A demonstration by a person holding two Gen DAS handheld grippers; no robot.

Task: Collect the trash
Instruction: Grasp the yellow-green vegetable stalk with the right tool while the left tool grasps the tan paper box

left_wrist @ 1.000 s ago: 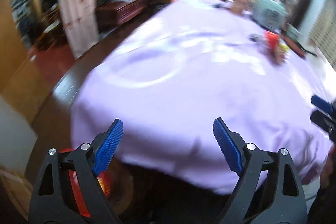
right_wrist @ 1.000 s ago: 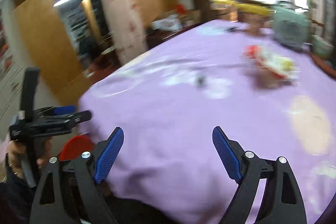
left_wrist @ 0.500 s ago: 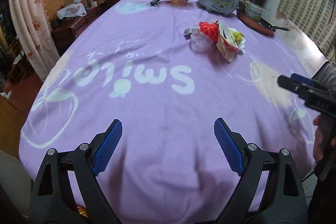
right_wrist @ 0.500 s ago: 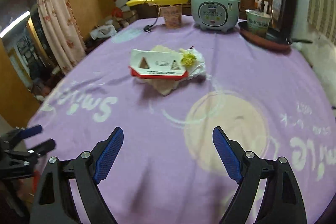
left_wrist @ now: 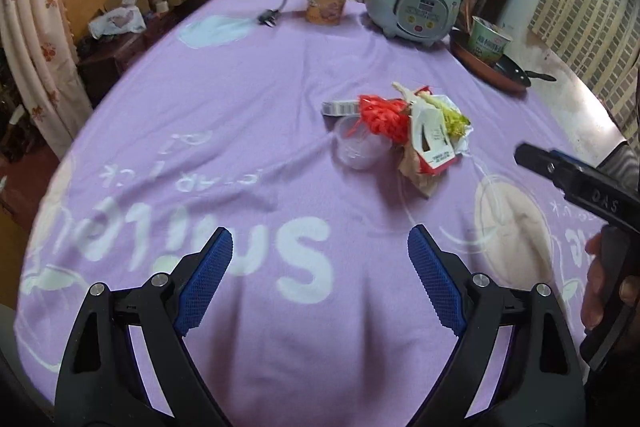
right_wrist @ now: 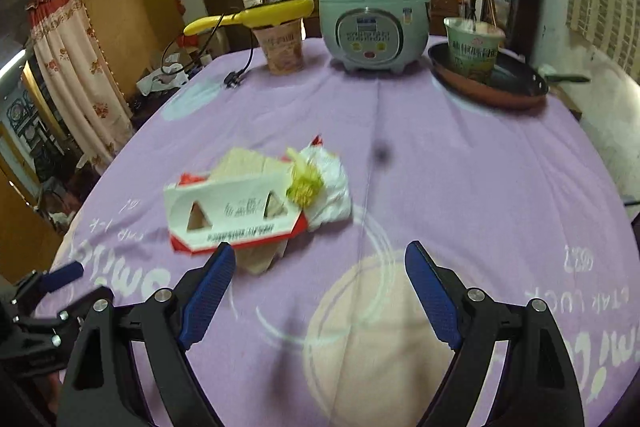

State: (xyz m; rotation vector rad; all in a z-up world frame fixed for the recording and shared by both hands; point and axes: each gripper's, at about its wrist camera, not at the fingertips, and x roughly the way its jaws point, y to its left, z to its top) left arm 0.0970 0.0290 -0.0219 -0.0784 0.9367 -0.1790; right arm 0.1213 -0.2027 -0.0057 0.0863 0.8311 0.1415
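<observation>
Red-and-white carton [right_wrist: 234,223] lies mid-table in one trash pile on the purple tablecloth [right_wrist: 460,187], partly covering brown paper [right_wrist: 256,261]; a crumpled white wrapper [right_wrist: 330,183] touches it. From the left, one clear cup [left_wrist: 358,147] and red mesh [left_wrist: 382,119] show, their edges overlapping. Left gripper [left_wrist: 318,263] and right gripper [right_wrist: 316,271] hover low, both spread wide, holding nothing. Behind stand one rice cooker [right_wrist: 374,27] and two noodle cups.

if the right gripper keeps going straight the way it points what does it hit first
Probably bare purple tablecloth first. The right gripper is open and aims just right of the trash pile; the white wrapper sits slightly left of its line. Depth is hard to judge.
</observation>
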